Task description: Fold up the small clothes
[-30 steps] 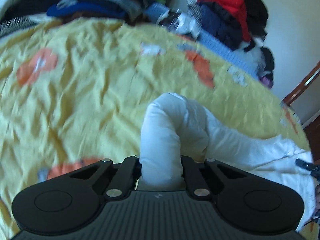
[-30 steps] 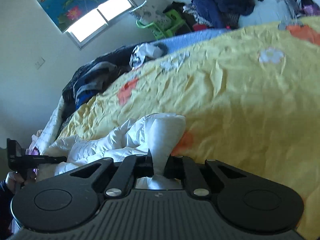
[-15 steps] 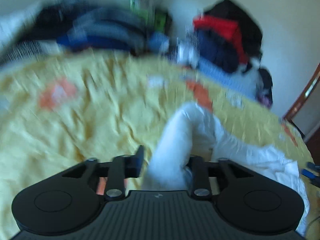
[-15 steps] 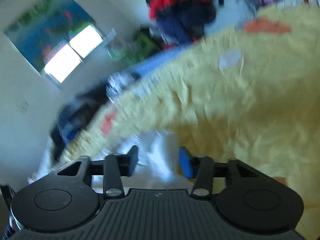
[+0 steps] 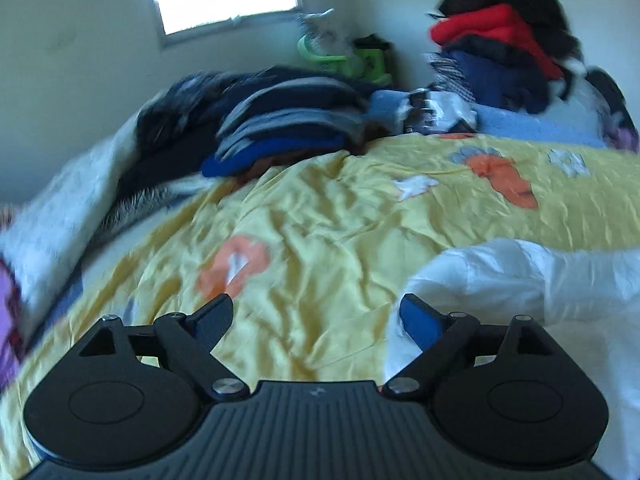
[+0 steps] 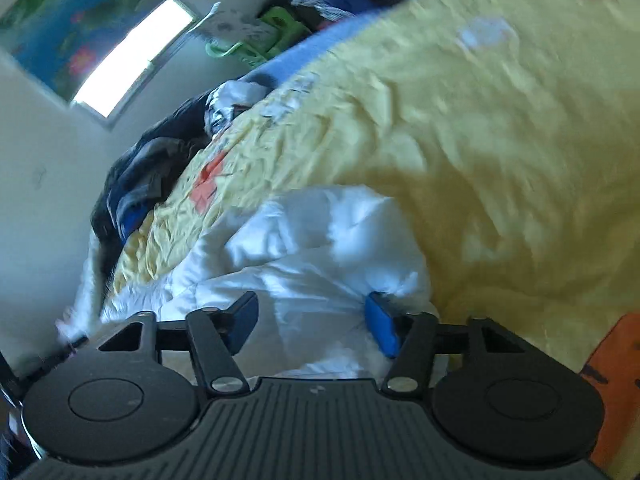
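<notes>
Both views were smeared by motion. Ahead of the left gripper [image 5: 316, 318], the white garment [image 5: 520, 280] ran off the right edge, its full shape unseen. Beneath the right gripper [image 6: 310, 322], the garment's near part was hidden behind the gripper body. The far clothes pile [image 5: 280, 120] was too blurred to sort.

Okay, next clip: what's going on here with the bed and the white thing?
A person is folding a small white cloth garment on a yellow flowered bedspread, with one hand-held gripper in each hand. Both have just let go of it. The left hand-held gripper has been opening and now stands wide over bare bedspread, the garment off to its right. The right hand-held gripper is open with the garment lying loose between its fingers.
</notes>
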Demonstrator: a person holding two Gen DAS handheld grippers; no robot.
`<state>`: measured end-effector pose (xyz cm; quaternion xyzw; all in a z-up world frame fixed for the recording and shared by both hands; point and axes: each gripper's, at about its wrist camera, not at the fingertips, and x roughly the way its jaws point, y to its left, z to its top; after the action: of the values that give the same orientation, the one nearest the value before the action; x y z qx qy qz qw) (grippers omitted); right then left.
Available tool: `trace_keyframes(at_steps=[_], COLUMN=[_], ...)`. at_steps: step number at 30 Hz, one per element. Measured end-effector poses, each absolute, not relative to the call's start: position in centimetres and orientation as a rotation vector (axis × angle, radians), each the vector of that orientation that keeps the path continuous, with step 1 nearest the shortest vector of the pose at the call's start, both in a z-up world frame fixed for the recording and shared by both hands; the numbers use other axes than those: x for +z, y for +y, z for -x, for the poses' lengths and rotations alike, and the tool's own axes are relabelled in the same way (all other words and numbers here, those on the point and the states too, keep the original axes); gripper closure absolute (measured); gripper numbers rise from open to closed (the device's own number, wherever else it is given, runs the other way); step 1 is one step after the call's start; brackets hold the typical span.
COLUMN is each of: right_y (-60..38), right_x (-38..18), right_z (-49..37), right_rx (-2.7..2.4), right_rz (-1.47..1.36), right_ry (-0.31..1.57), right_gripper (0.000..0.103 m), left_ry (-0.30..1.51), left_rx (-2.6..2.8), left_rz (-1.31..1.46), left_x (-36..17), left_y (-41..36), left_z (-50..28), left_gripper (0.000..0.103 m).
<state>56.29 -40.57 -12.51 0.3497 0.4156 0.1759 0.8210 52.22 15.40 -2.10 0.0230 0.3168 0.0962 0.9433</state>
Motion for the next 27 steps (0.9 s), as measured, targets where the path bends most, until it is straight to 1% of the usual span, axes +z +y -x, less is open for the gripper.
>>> trace_keyframes(at_steps=[2,4,6,7,8,9,11,13,14,15,17,22,23,25,27], right_y=[-41.1,-40.8,-40.2,-39.9,-39.7,-39.3,-38.8,-39.0,-39.6,-40.4,-41.7,-41.3,-41.3,-40.9,-40.1], right_x=[-12.6,-11.5,-9.9,-9.5,-9.3,-9.3,-9.7,-10.8,-11.5,-12.1,-13.0,-13.3,-13.0,-11.4,-8.7], right_z=[-55.7,-54.7,-53.8,-53.7,-53.8,-53.8,-54.7,-55.5,-55.6,-55.6,-55.5,-55.4,-55.3,-54.5,-52.1], right_rx=[0.364,0.352,0.380,0.394,0.407,0.413,0.382,0.332,0.335,0.343,0.360,0.363,0.347,0.296,0.316], right_rz=[-0.784,-0.753,-0.701,-0.693,-0.690,-0.673,-0.609,-0.562,-0.582,-0.629,-0.725,-0.702,-0.705,-0.685,-0.595], right_ry=[0.869,0.850,0.802,0.787,0.785,0.794,0.832,0.868,0.864,0.849,0.832,0.820,0.829,0.836,0.765], right_gripper=[0.043,0.040,0.034,0.033,0.030,0.029,0.029,0.032,0.040,0.044,0.044,0.045,0.045,0.041,0.042], left_ry=[0.548,0.499,0.512,0.542,0.562,0.580,0.649,0.705,0.717,0.732,0.770,0.743,0.743,0.746,0.716], left_rx=[0.118,-0.025,-0.110,-0.155,-0.177,-0.179,-0.166,-0.137,-0.113,-0.089,-0.049,-0.030,-0.020,0.001,-0.005], left_rz=[0.053,0.106,0.084,0.053,0.021,0.001,-0.017,-0.035,-0.041,-0.024,0.050,0.012,0.004,0.003,0.020], left_x=[-0.3,0.8,0.4,-0.3,-1.2,-2.1,-4.5,-6.7,-7.6,-8.5,-9.9,-10.8,-10.7,-9.9,-8.3], left_y=[15.5,14.4,12.4,11.2,10.2,9.5,8.7,8.7,9.2,9.8,11.6,12.1,11.9,11.5,11.4], left_z=[-49.6,-47.7,-47.2,-47.5,-47.8,-48.1,-49.5,-50.6,-51.1,-51.5,-51.9,-51.7,-51.7,-51.8,-50.8], left_gripper=[0.012,0.012,0.012,0.012,0.012,0.012,0.012,0.012,0.012,0.012,0.012,0.010,0.010,0.010,0.010])
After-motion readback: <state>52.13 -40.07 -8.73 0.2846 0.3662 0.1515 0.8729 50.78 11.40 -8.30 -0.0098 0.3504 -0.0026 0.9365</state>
